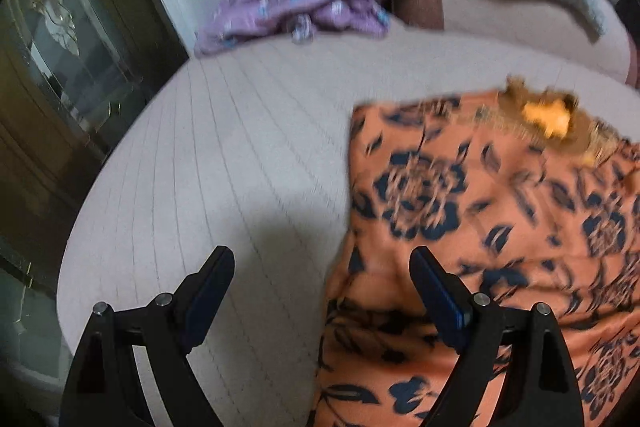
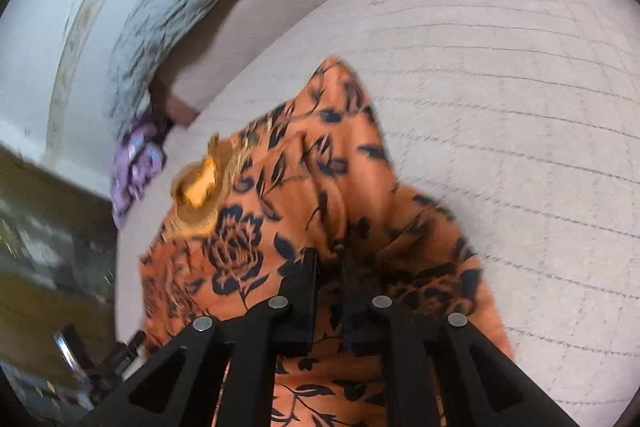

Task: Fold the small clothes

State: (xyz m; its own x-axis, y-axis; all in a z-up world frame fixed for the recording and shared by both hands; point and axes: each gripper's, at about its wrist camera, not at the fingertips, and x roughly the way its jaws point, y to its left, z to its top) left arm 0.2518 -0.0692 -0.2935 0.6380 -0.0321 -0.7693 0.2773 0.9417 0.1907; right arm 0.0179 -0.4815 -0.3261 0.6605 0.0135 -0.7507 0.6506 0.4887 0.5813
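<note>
Right claw (image 2: 330,259) is pressed together on a bunched fold of the orange garment with dark blue flower print (image 2: 280,195), which lies on the pale striped bed sheet (image 2: 500,107). Left claw (image 1: 322,267) stands spread, pinching nothing, one finger over the garment's left edge. To fold well, I judge the pinched layer should be carried flat across so edges meet, with the free claw pinning the cloth. Both claws tilt steeply down toward the bed.
</note>
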